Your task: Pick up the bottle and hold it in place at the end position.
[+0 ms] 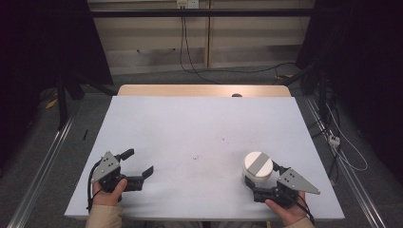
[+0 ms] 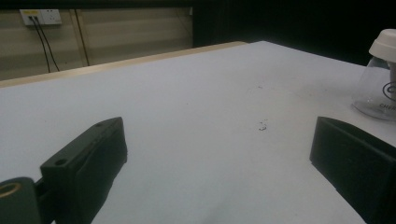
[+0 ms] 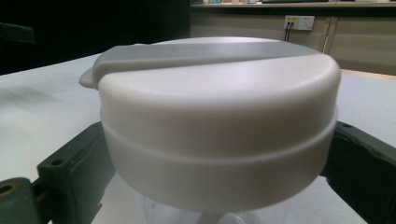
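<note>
1. The right gripper (image 1: 259,183) has its jaws spread wide on either side of the jar (image 1: 257,167), just below the jar's broad white lid (image 3: 219,126). In the right gripper view the jaws sit close to the clear body under the lid, but whether the pads already press on it I cannot tell
2. The jar stands upright near the front right of the table (image 1: 199,128), close to the person's edge (its lid carries a grey strip across the top)
3. To do this grip well, I judge the jaws should close on the clear body under the lid, level and square, so the lid's overhang rests above the pads and the jar cannot slip down
4. Close slowly; a smooth round wall can twist out if the pads meet it off-centre
5. The left gripper (image 1: 138,166) rests at the front left with its jaws wide apart and nothing between them, well apart from the jar
6. It is free to steady the jar or work the lid once the right grip is firm, coming in from the side rather than over the top
</note>
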`<state>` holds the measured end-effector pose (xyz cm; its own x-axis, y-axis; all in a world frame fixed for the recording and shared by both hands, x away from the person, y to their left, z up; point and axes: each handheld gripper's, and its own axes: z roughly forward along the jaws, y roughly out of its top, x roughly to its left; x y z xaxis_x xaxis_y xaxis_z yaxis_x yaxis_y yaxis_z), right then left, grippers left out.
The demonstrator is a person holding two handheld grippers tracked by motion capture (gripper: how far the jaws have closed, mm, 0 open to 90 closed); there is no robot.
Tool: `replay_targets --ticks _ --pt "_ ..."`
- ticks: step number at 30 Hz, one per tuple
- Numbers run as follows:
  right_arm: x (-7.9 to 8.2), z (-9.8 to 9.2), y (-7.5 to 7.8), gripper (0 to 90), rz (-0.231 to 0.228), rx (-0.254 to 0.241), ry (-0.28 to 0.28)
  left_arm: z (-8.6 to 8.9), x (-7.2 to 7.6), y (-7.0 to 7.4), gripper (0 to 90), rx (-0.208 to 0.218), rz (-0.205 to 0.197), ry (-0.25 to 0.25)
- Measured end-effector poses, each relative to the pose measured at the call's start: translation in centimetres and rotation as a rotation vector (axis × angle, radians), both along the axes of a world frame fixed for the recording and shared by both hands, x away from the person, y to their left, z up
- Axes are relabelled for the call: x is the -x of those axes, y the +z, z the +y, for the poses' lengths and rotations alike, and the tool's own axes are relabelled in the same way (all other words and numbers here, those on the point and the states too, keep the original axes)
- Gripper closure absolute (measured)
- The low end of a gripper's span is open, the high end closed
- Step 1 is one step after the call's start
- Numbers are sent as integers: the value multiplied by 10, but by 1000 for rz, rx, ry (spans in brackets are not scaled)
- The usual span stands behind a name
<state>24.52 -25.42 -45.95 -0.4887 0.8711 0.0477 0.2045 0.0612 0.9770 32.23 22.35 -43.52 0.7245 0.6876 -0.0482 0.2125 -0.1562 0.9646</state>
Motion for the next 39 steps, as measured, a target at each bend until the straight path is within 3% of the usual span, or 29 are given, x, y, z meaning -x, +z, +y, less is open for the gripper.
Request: replay_targets --ticks 9,24,33,39 --pt "-1 1 0 24 14 19 8 -1 -1 -1 36 -4 9 -4" --pt "-14 5 1 26 93 43 0 -3 -2 -2 39 -18 13 -13" --pt "-20 11 1 172 66 57 30 -2 -2 -2 41 -10 16 -10" --pt "-21 9 2 182 69 46 40 -2 -2 -1 41 -12 10 -12"
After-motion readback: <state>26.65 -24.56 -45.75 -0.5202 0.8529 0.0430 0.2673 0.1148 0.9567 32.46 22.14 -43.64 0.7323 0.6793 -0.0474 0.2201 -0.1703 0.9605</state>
